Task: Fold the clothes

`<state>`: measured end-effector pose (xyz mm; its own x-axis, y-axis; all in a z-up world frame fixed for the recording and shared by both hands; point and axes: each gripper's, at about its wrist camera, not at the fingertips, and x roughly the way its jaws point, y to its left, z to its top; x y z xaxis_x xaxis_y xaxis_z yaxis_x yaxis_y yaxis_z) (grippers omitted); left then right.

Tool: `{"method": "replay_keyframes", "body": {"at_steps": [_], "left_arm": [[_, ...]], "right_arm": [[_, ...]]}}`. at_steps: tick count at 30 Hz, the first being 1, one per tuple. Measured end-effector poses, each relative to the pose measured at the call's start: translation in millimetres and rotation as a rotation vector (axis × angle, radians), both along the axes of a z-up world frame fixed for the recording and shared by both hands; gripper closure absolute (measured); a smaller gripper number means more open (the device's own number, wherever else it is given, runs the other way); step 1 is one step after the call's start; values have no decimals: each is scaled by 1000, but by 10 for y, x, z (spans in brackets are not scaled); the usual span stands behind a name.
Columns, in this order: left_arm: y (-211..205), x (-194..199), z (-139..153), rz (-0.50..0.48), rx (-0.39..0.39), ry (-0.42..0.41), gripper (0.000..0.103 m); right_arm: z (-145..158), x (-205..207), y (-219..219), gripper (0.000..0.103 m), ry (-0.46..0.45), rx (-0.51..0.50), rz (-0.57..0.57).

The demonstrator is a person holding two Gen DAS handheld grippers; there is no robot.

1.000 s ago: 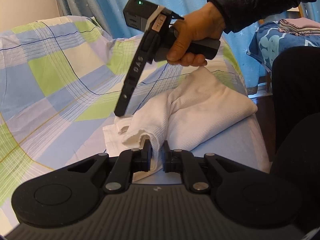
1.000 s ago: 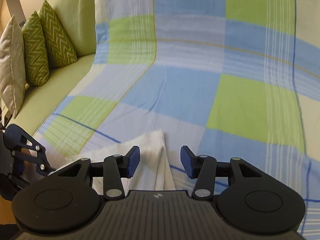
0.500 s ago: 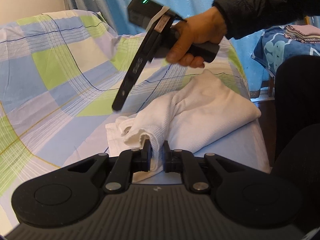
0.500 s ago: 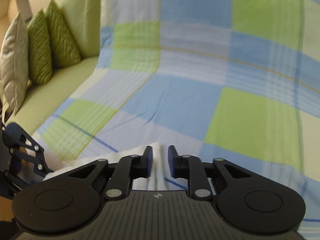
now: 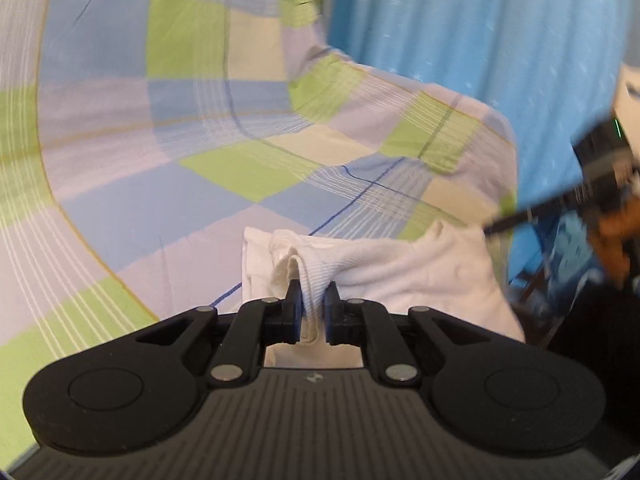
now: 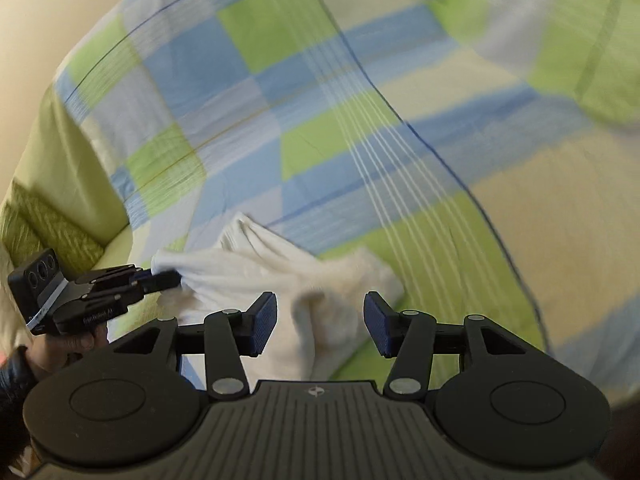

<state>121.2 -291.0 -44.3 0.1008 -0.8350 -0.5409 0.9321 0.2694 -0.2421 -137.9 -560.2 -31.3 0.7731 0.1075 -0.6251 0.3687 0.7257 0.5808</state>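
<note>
A folded white knit garment [image 5: 400, 272] lies on the checked bedsheet [image 5: 160, 200]. My left gripper [image 5: 312, 304] is shut on a ribbed fold of it at the near edge. From the right wrist view the same white garment [image 6: 280, 268] lies just ahead, with the left gripper [image 6: 168, 278] pinching its left corner. My right gripper [image 6: 320, 320] is open, its blue pads on either side of the garment's near end without touching it. At the right edge of the left wrist view the right gripper [image 5: 532, 210] shows as a dark blur.
A blue curtain [image 5: 480, 32] hangs behind the bed. Green cushions [image 6: 44, 232] sit at the far left by a pale wall. A hand [image 6: 68, 344] in a dark sleeve holds the left gripper. The sheet [image 6: 360, 120] stretches flat beyond the garment.
The right gripper has opened and swung round over the garment's right end. The left gripper still grips the fold, and its view has turned left.
</note>
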Motion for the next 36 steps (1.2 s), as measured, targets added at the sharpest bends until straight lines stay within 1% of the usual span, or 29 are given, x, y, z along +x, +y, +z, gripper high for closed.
{"method": "replay_keyframes", "body": {"at_steps": [1,3,5,7,9,12,14,15,18,19,20,22,24,26,28,29,30,31,32,33,34,36], "left_arm": [[-31,75,3,-14,5,51,96],[-77,161,13,-22,12,92,96],[-101,176,56,-38,20,82,96],[-105,152,84,-64,22,68,95],[-111,138,89,-83,31,54,95],[-89,129,87,-81,50,42,95],[-59,112,93,-85,48,42,95],[-53,107,91,-90,46,43,95],[-69,110,45,-97,48,51,95],[-80,117,32,-93,50,52,95],[-88,123,25,-89,51,52,95],[-95,133,29,-88,46,57,95],[-94,143,27,-90,48,59,95],[-89,166,8,-90,51,65,95],[-87,211,-19,-83,52,79,94],[-85,233,-32,-76,51,86,94],[-83,243,-37,-68,50,84,94],[-83,245,-36,-60,49,79,94],[-83,234,-23,-54,44,63,94],[-83,215,-2,-50,37,40,95],[-67,191,34,-52,12,5,95],[40,134,152,-89,-126,-71,95]], "right_arm": [[-76,-15,-18,50,-13,71,-29],[-188,-47,-41,50,-47,201,-82],[-210,-70,-20,50,-69,273,-127],[-230,-56,-20,50,-97,330,-122],[-231,8,-53,50,-83,331,-114],[-164,45,-20,50,-2,276,-102],[-92,-8,87,50,17,221,-71],[-93,-30,130,50,18,215,-53],[-112,15,139,50,-31,197,-12],[-108,52,118,50,-37,172,-14],[-90,96,101,50,-36,127,-18],[-68,169,57,50,-55,106,-17],[-58,228,2,50,-88,138,-17],[-99,288,-78,50,-89,186,-40],[-236,299,-194,50,-93,313,-97],[-299,289,-241,52,-105,368,-124],[-334,281,-269,63,-117,389,-138],[-316,272,-263,75,-118,359,-135],[-283,264,-247,91,-114,312,-129],[-216,227,-213,91,-145,261,-110],[-135,180,-172,92,-190,207,-87],[46,35,-43,92,-280,42,-29]]}}
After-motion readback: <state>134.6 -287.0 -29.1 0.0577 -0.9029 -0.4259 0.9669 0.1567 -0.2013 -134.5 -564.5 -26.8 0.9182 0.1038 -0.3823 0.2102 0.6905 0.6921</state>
